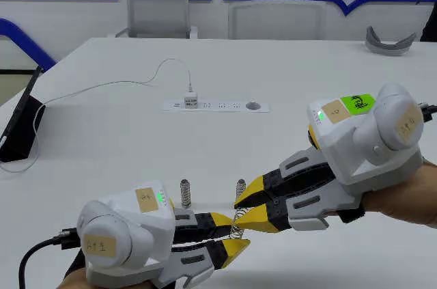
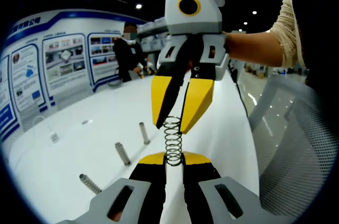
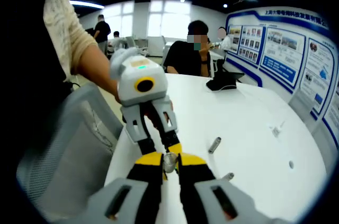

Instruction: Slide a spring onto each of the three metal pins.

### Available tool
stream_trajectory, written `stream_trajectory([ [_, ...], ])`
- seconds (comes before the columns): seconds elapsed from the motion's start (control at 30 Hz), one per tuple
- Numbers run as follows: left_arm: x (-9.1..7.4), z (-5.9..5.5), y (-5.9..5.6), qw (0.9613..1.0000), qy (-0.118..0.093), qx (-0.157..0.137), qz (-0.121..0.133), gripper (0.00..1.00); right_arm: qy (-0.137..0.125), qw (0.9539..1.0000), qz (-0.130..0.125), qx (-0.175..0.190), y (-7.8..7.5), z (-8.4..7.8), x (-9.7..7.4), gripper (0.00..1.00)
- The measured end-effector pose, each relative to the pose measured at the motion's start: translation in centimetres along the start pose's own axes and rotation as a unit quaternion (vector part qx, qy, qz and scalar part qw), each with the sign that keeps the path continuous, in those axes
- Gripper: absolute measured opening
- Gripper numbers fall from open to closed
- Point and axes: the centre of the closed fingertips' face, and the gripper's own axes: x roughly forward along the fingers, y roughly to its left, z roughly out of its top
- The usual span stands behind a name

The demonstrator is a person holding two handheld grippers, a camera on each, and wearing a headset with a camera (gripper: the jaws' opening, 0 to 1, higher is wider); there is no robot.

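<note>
- Our left gripper (image 1: 231, 236) reaches in from below the spring (image 1: 237, 224), jaws closed on its lower end.
- Our right gripper (image 1: 240, 212) pinches the spring's upper end, tips almost meeting the left's.
- Our right wrist (image 1: 410, 197) trails behind, bare.

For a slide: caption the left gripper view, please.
Left gripper and right gripper each clamp an end of one spring; three metal pins on the white table alongside.

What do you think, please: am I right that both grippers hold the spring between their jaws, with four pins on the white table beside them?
Not quite: the left gripper view shows three pins, not four: a near pin, a middle pin and a far pin. Otherwise yes: the left gripper and the right gripper both hold the spring, with the pins on the white table beside them.
</note>
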Motion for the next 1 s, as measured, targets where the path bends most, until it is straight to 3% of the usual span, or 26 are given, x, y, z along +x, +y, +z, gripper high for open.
stream_trajectory([
  [0.33,0.1,0.4,0.1,0.9998,-0.011,-0.017,0.001,0.11,-0.007,0.9999,-0.006,0.007,-0.2,-0.1,0.1,0.12],
  [0.6,0.2,0.4,0.4,0.9998,-0.013,-0.011,0.01,0.12,-0.006,0.9999,-0.01,0.006,-0.4,0.0,0.1,0.12],
  [1.0,-0.5,0.0,1.1,0.9993,-0.01,-0.026,0.025,0.24,0.003,0.9997,-0.022,0.014,-1.2,-0.5,-0.6,0.12],
])
